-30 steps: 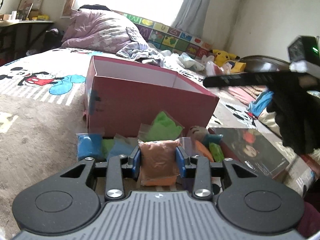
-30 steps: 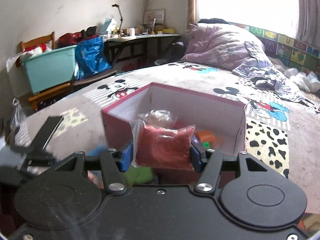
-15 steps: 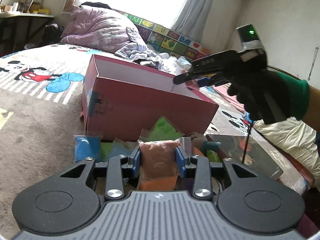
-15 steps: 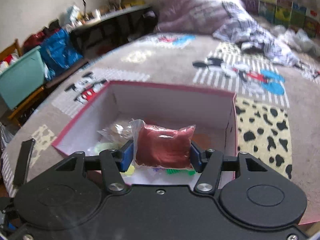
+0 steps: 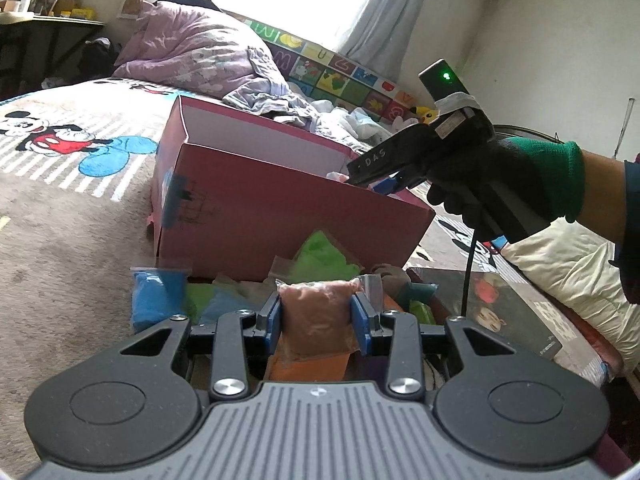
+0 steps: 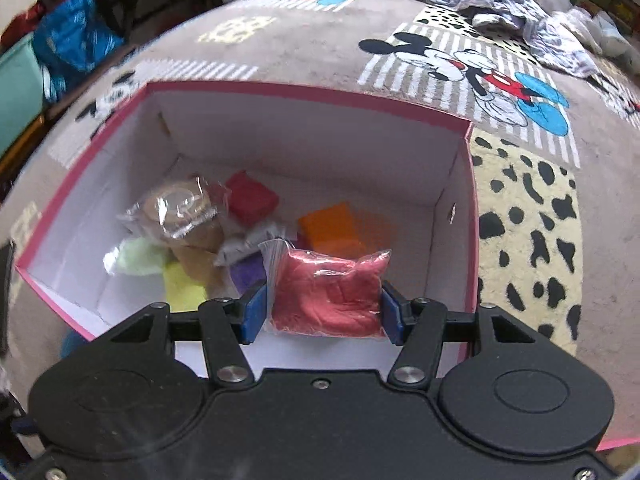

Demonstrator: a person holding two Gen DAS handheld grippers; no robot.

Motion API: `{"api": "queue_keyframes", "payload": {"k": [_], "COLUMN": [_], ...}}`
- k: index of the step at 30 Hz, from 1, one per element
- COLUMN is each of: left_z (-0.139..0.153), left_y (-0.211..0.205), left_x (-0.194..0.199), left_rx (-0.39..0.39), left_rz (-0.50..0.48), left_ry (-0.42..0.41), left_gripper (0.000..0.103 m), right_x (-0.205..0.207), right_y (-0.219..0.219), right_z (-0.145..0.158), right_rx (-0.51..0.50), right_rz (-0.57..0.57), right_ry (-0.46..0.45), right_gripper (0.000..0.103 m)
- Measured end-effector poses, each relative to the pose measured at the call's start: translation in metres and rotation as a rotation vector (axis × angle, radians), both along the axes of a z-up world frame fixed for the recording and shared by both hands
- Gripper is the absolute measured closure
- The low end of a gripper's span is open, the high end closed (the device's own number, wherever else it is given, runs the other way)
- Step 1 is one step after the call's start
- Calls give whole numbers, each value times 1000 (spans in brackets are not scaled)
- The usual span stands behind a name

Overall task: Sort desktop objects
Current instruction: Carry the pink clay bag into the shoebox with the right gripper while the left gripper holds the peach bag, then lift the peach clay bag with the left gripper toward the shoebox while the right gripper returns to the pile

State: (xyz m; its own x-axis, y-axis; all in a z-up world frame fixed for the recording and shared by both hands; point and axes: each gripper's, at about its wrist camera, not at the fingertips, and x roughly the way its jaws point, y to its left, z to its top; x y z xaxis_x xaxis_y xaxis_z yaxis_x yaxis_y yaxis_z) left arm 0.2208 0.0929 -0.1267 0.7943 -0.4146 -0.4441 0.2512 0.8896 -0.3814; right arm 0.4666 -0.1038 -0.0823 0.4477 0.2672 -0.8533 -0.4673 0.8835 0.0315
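My left gripper (image 5: 317, 318) is shut on a brown-orange clay bag (image 5: 318, 320), low over a pile of bags in front of the pink box (image 5: 280, 216). My right gripper (image 6: 323, 310) is shut on a red clay bag (image 6: 326, 294) and holds it over the open pink box (image 6: 280, 92). It also shows in the left wrist view (image 5: 384, 170), above the box's right end. Inside the box lie a tape roll in plastic (image 6: 178, 208), a red bag (image 6: 250, 198), an orange bag (image 6: 334, 228), yellow and purple bags.
Blue (image 5: 158, 298) and green (image 5: 324, 254) bags lie on the Mickey Mouse rug (image 5: 60, 208) before the box. A dark book (image 5: 508, 314) lies right of the pile. A bed with a purple quilt (image 5: 188, 52) is behind.
My right gripper moved with the red bag from beside the box to over its open top, tilting down into it. My left gripper stayed in place on the brown-orange bag.
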Motion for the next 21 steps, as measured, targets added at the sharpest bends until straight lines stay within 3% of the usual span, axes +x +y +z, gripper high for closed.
{"api": "queue_keyframes", "payload": {"k": [8,14,21], "left_z": [-1,-1,2], "left_y": [0,2,1], "left_x": [0,1,1], "left_rx": [6,9,21], "left_rz": [7,18,30], "left_ry": [4,5,-2], "left_gripper": [68,68,68], "right_x": [-1,-3,-18], "right_y": [10,7,-4], "right_z": [-4,-1,19], "right_rx": [-117,-116,-48], "right_rz": [39,17,-14], "right_ry": [-10,-21,-95], "right_gripper": [45,29,29]}}
